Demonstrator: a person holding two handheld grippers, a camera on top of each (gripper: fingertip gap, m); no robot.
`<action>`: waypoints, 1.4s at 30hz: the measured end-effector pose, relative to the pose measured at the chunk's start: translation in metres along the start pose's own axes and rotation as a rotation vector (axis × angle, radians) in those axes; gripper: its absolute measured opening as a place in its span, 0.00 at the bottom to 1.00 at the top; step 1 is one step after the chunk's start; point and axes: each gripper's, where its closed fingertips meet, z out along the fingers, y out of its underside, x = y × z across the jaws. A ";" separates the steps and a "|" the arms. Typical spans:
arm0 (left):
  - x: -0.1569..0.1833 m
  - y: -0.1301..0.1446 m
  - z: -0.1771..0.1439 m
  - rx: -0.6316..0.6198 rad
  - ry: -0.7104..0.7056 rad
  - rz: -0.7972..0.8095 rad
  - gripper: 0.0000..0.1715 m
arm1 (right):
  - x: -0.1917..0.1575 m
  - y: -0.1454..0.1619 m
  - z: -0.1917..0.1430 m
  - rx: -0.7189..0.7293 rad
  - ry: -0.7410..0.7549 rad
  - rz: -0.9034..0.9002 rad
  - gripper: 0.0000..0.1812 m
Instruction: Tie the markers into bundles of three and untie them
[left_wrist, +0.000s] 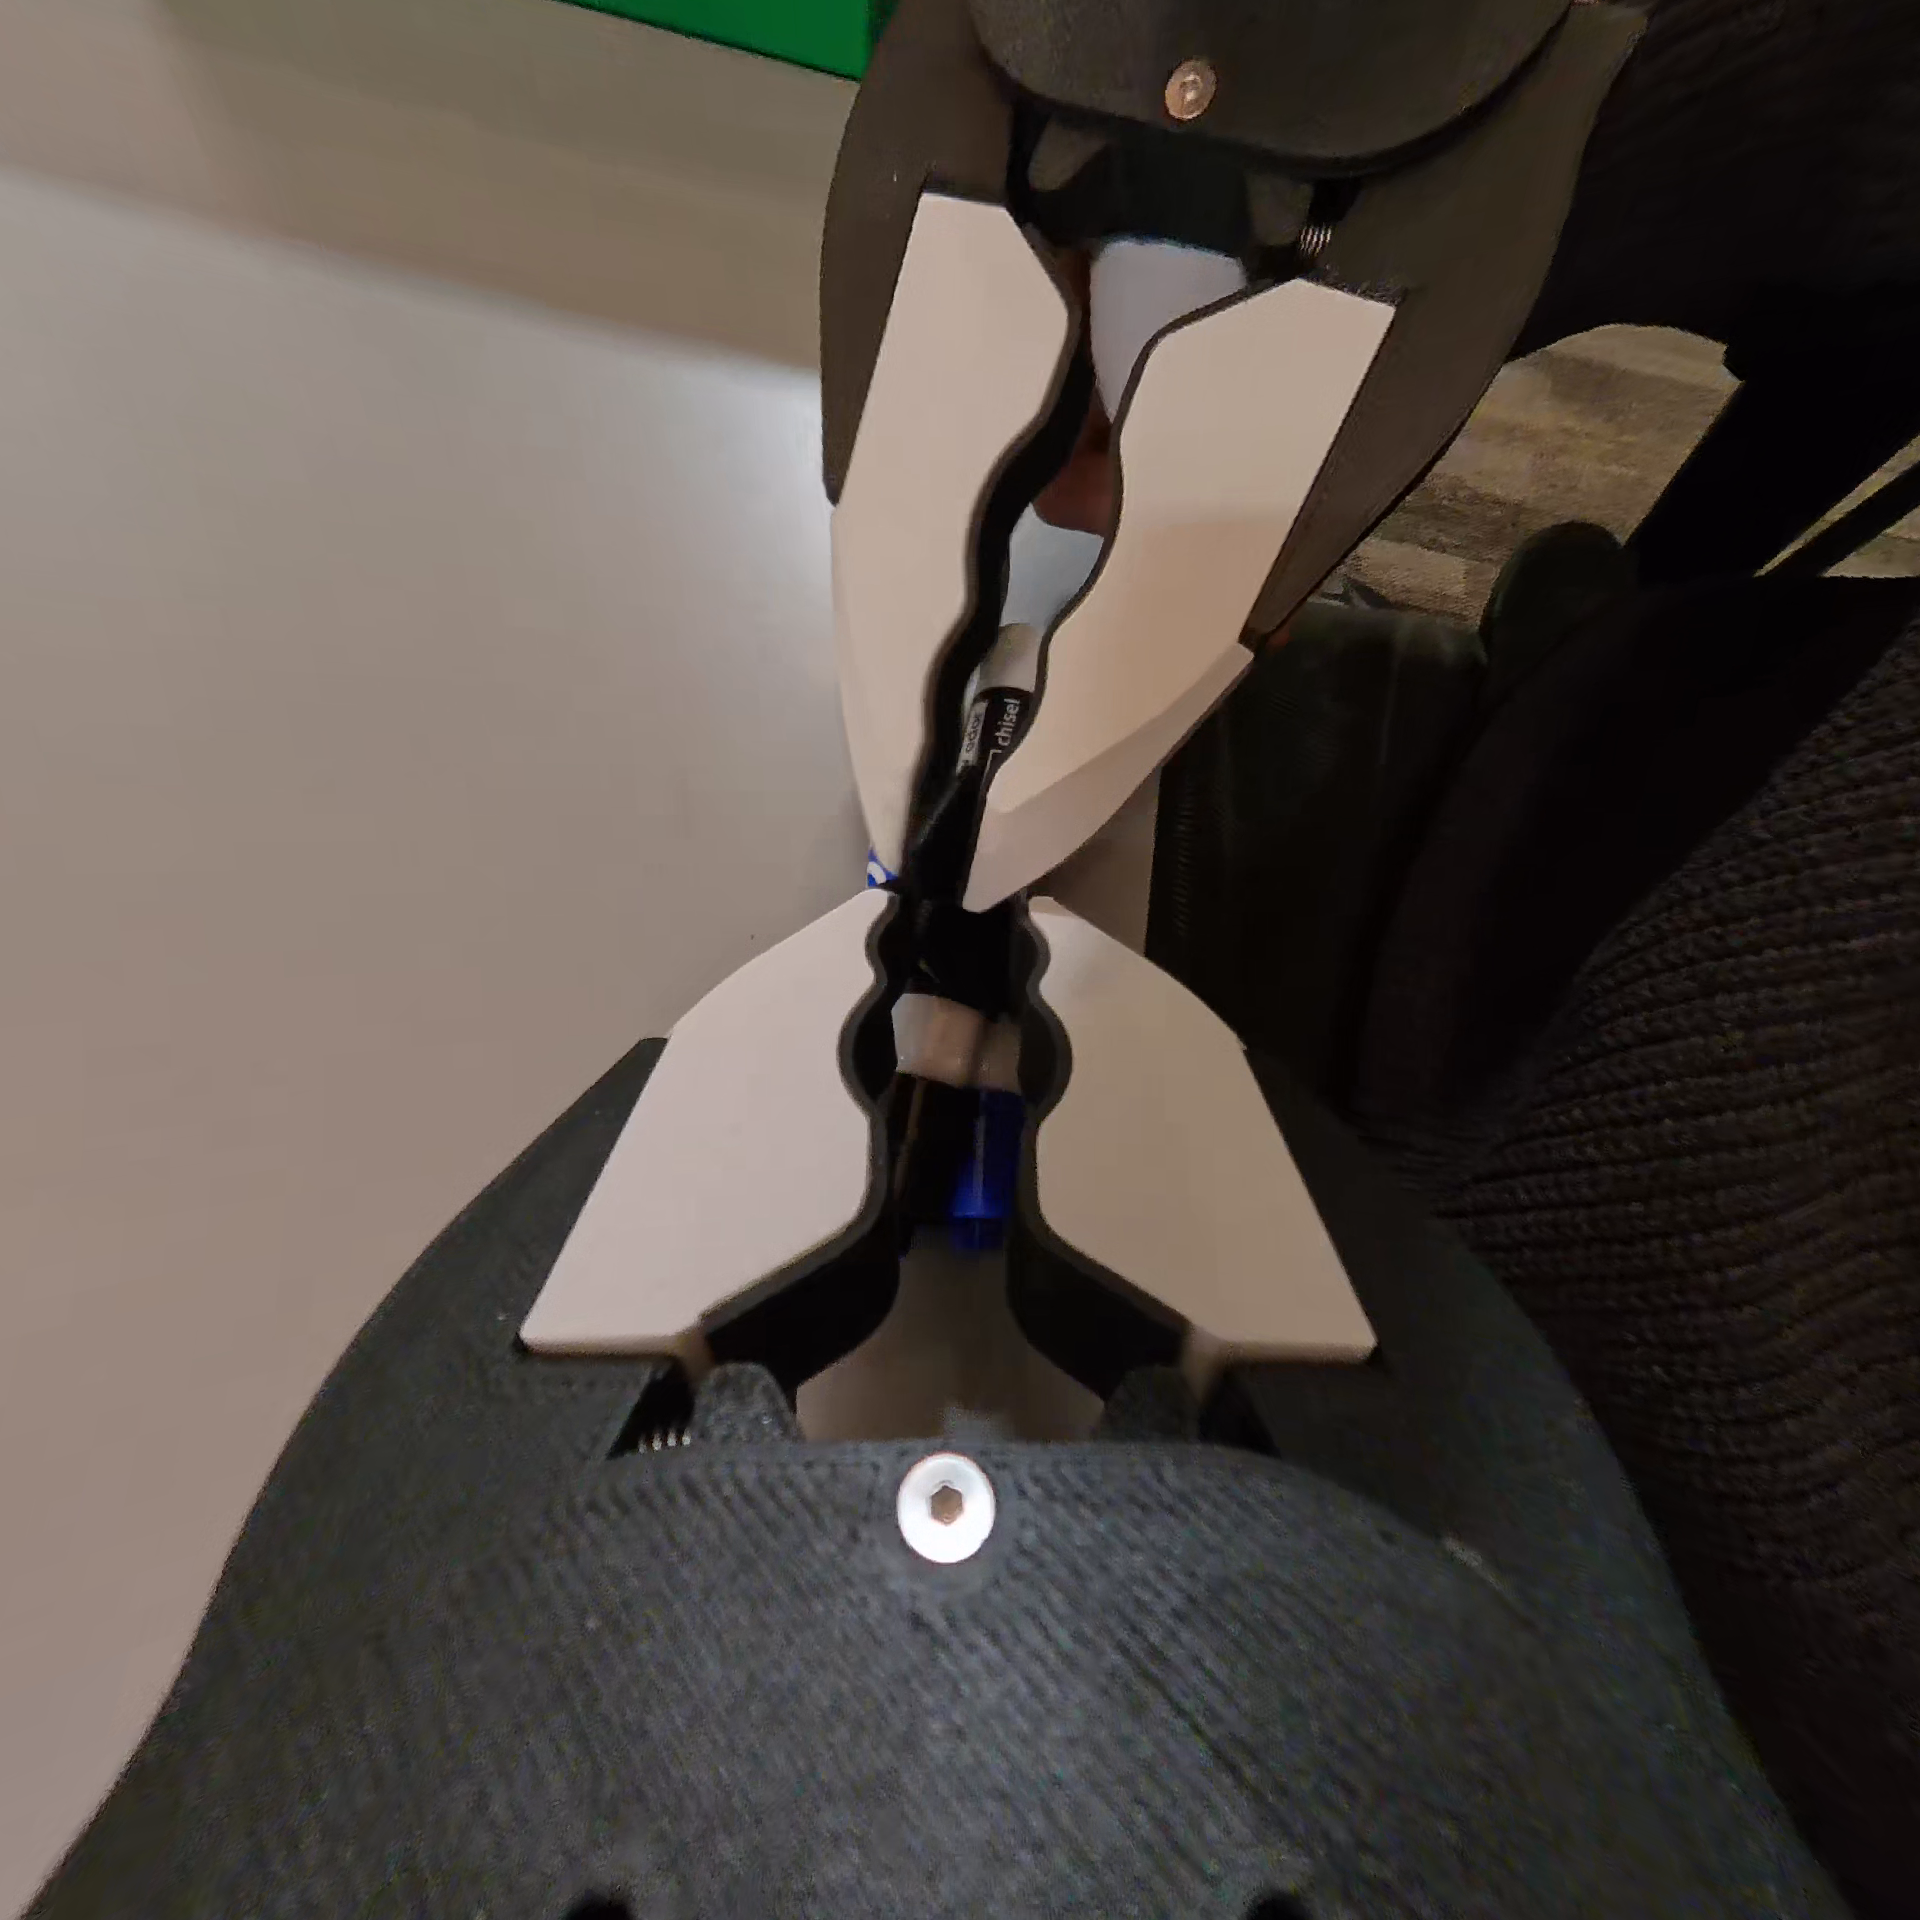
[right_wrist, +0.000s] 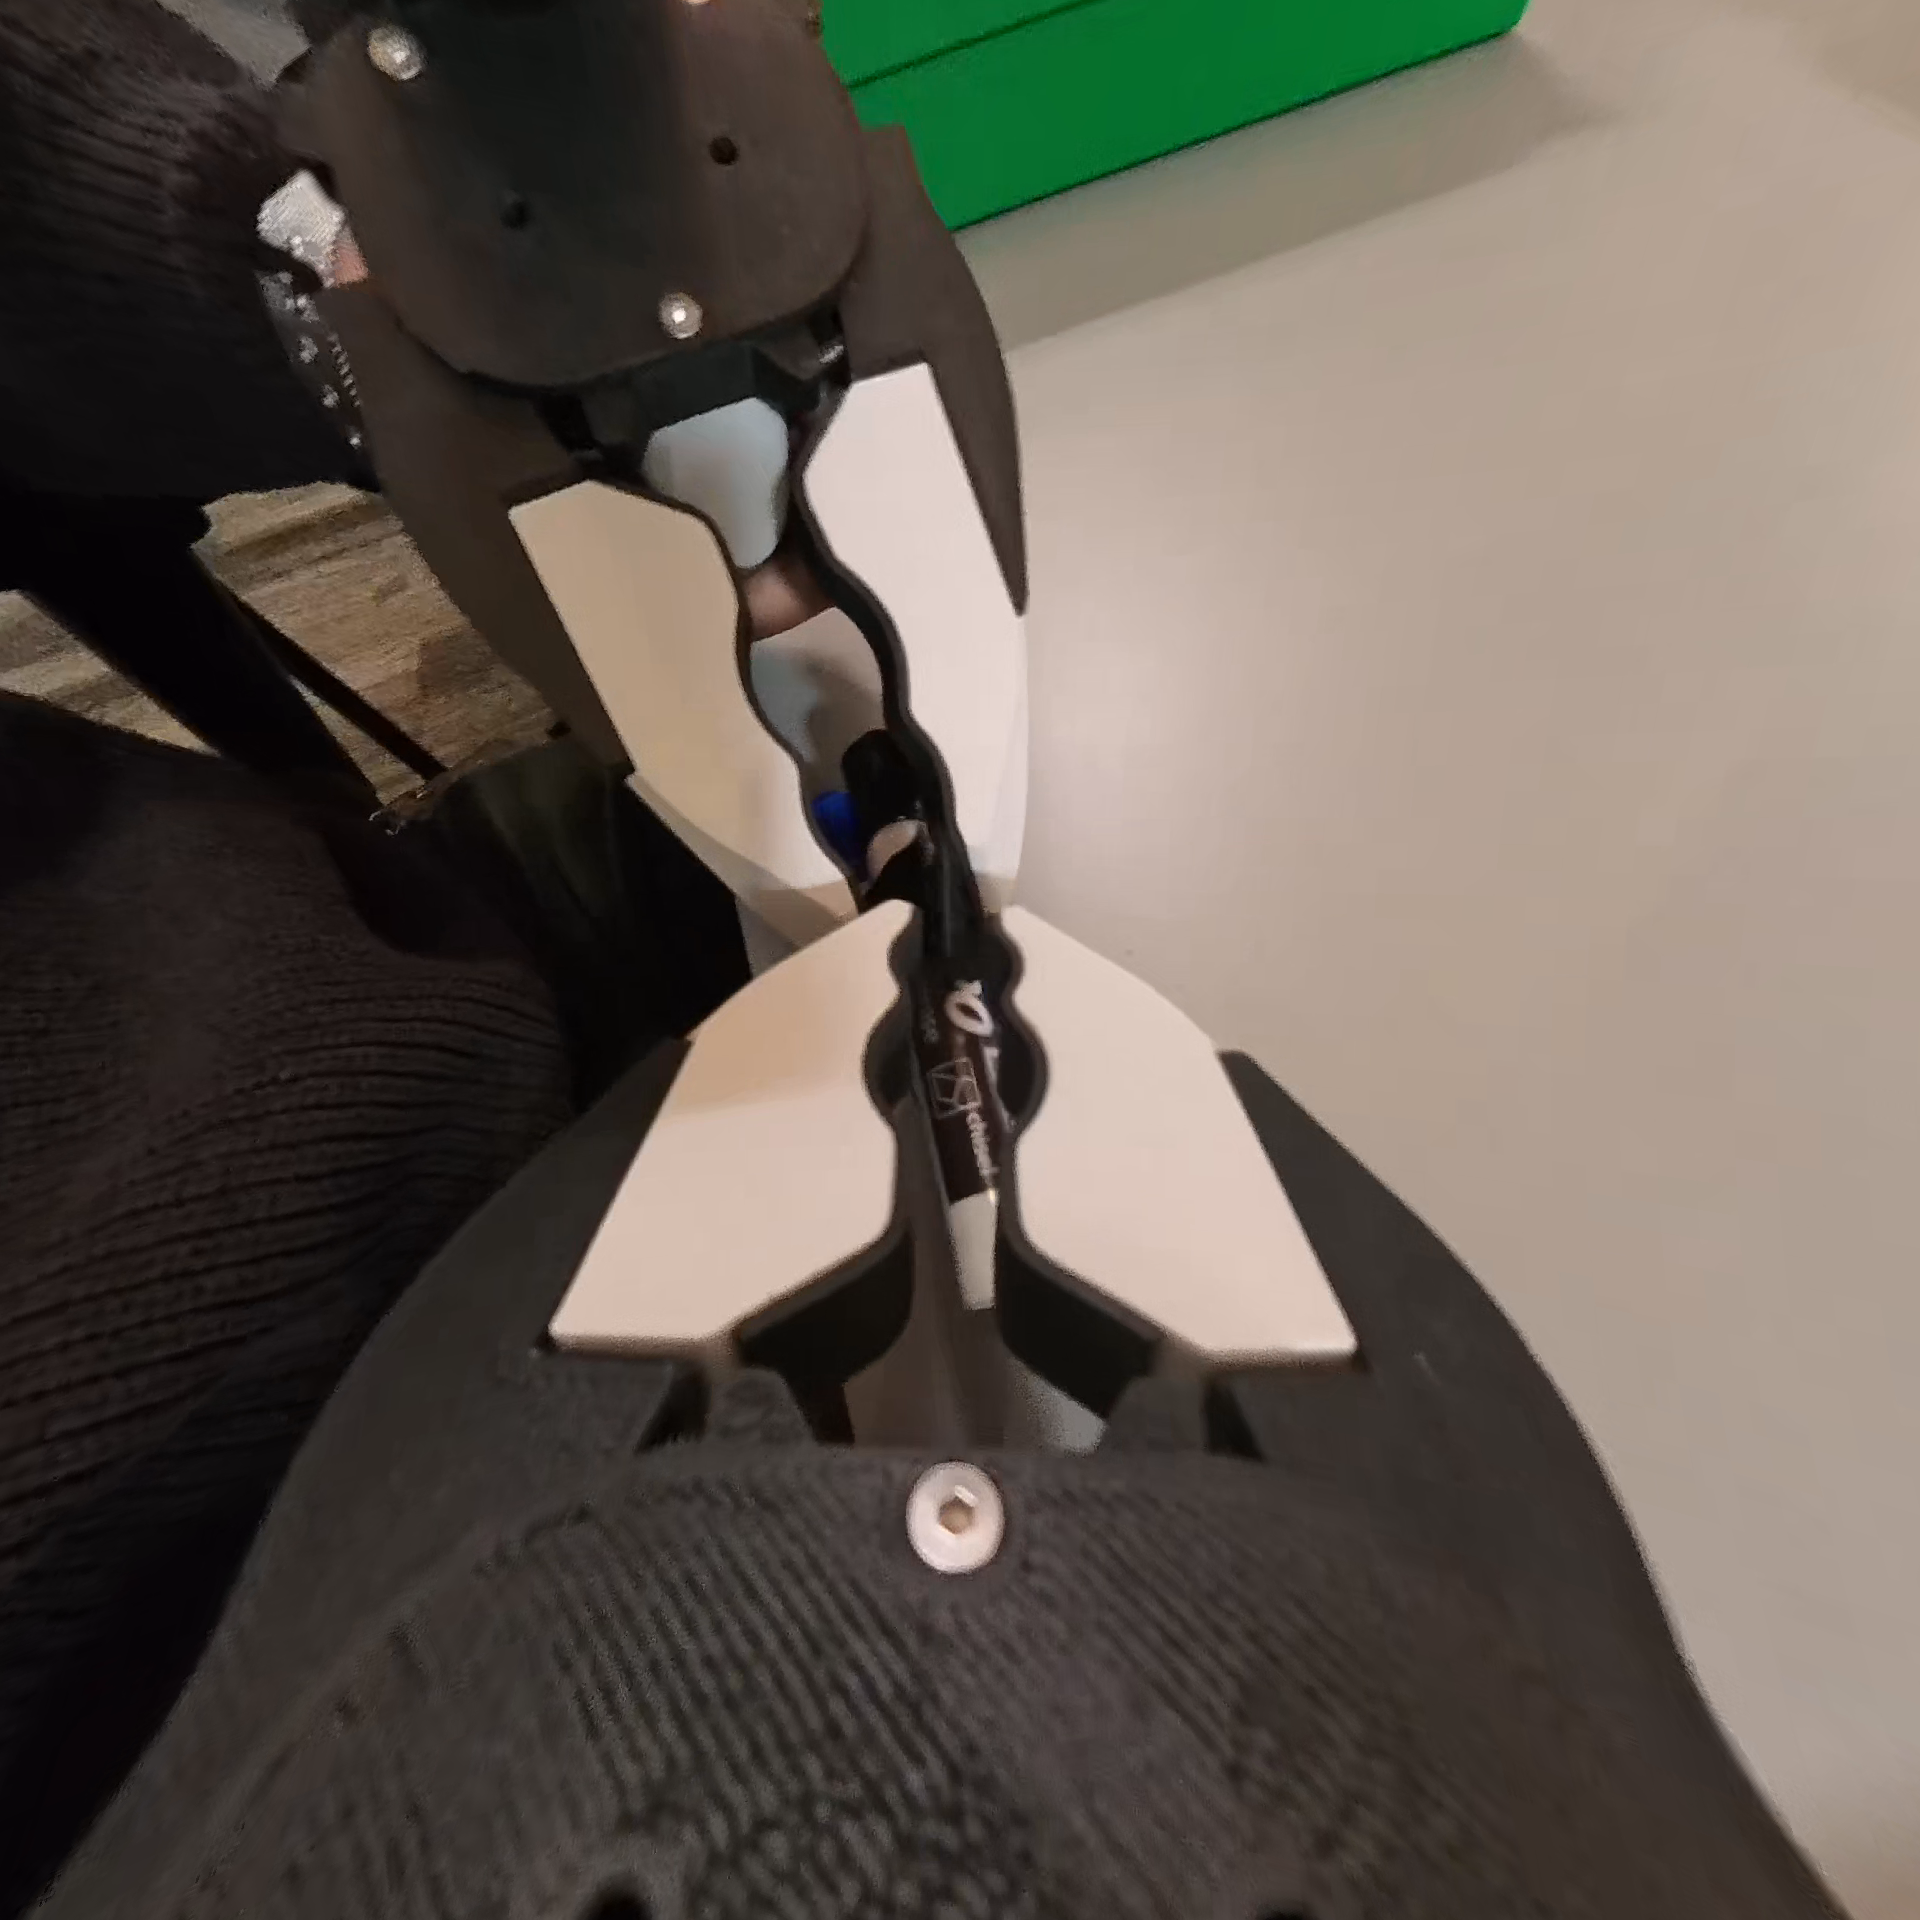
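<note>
My two grippers meet tip to tip over a white table (left_wrist: 364, 727). A black marker (right_wrist: 956, 1122) with a pale grey tail runs between the fingers of my right gripper (right_wrist: 961, 920), which is shut on its barrel. The marker's other end, with a grey ring (left_wrist: 935, 1039) and a black cap (right_wrist: 878, 769), lies between the fingers of my left gripper (left_wrist: 951, 914), which is shut on it. A small blue piece (left_wrist: 982, 1164) sits beside the cap inside the left jaws; I cannot tell what it is. The right gripper (left_wrist: 935, 883) fills the top of the left wrist view, and the left gripper (right_wrist: 904, 883) fills the top of the right wrist view.
A green box (right_wrist: 1143, 114) stands on the table behind the grippers. A black knitted sleeve (right_wrist: 208, 1143) and dark clothing (left_wrist: 1714, 1143) fill the side toward the person. Patterned floor (left_wrist: 1558, 447) shows past the table edge. The tips of both grippers are at nearly the same place.
</note>
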 end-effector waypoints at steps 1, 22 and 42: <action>0.002 -0.001 0.000 0.005 0.016 -0.005 0.11 | -0.003 0.000 0.000 -0.007 -0.014 -0.017 0.03; 0.011 -0.004 -0.008 0.122 0.198 -0.103 0.04 | -0.014 0.006 -0.004 -0.060 -0.113 0.009 0.01; 0.023 -0.013 -0.014 0.180 0.263 -0.047 0.03 | -0.024 -0.005 -0.013 0.054 -0.230 0.055 0.02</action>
